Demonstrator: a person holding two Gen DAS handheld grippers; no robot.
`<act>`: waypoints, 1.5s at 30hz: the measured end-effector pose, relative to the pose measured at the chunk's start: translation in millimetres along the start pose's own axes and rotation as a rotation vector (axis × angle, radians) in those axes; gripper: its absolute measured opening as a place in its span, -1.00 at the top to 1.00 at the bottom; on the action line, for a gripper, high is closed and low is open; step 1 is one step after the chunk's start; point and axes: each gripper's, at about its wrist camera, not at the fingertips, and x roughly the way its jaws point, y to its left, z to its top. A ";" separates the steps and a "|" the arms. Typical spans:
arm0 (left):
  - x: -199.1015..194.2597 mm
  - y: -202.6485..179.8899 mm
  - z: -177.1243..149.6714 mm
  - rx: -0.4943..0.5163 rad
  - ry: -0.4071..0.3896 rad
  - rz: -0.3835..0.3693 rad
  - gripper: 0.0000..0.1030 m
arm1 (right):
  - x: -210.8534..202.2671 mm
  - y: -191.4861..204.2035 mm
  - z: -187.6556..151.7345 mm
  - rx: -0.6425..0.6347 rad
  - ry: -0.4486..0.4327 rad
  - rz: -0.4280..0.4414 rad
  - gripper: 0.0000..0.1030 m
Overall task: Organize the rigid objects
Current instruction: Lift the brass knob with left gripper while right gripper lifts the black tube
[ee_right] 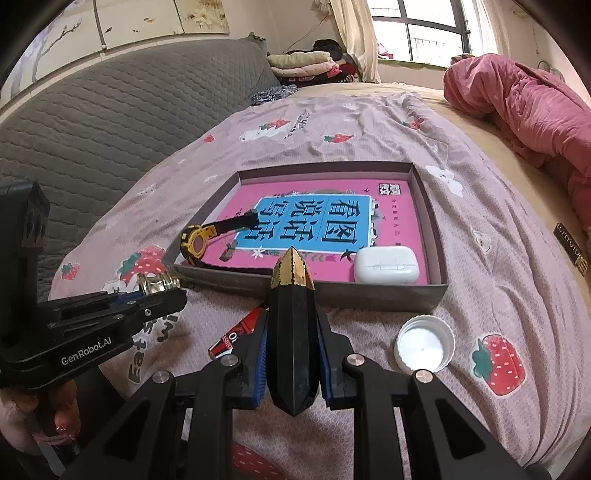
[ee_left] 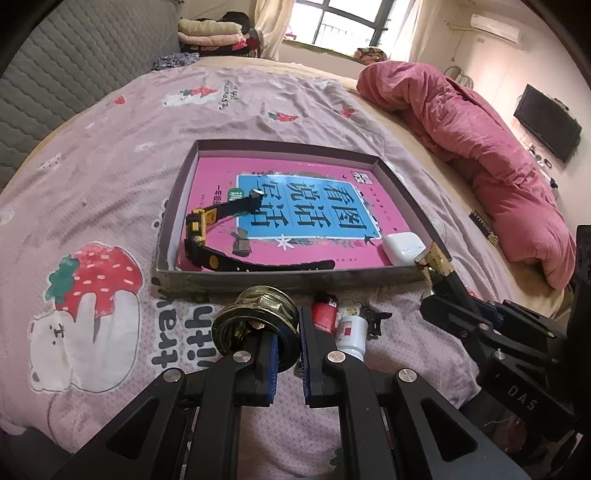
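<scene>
At the bottom of the left wrist view, the left gripper has its jaws clenched on a shiny gold metal spool. In the right wrist view, the right gripper grasps a black faceted case with a gold tip. Beyond, on the pink strawberry-print bedspread, lie a red lighter and a white plastic cap. Farther, mid-frame, a shallow grey cardboard tray holds a pink book, a black-and-yellow wristwatch and a white earbud case.

Soft window daylight (fisheye-warped edges)

Shiny brass ring; glossy book cover; cloth bedsheet.
</scene>
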 end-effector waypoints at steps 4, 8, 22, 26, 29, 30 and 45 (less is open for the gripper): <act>-2.4 1.0 5.2 -0.009 -0.011 -0.002 0.81 | -2.6 -2.2 4.7 0.009 -0.012 -0.002 0.56; -5.9 -2.8 8.6 0.001 -0.022 0.000 0.81 | -5.8 -2.8 9.6 0.017 -0.028 -0.003 0.56; -16.0 -13.5 22.8 0.017 -0.055 0.005 0.81 | -16.4 -0.5 25.0 0.013 -0.073 -0.004 0.56; -16.8 -15.0 26.5 0.015 -0.060 0.005 0.81 | -18.4 -0.4 26.9 0.013 -0.083 -0.006 0.56; -16.0 -15.9 28.4 0.016 -0.059 0.004 0.81 | -20.0 -1.9 30.2 0.017 -0.094 -0.007 0.56; -15.1 -16.8 28.8 0.016 -0.057 0.007 0.81 | -20.4 -2.6 30.8 0.019 -0.096 -0.006 0.56; -11.9 -11.1 43.8 -0.003 -0.074 0.020 0.81 | -20.0 -9.4 43.1 0.021 -0.129 -0.020 0.56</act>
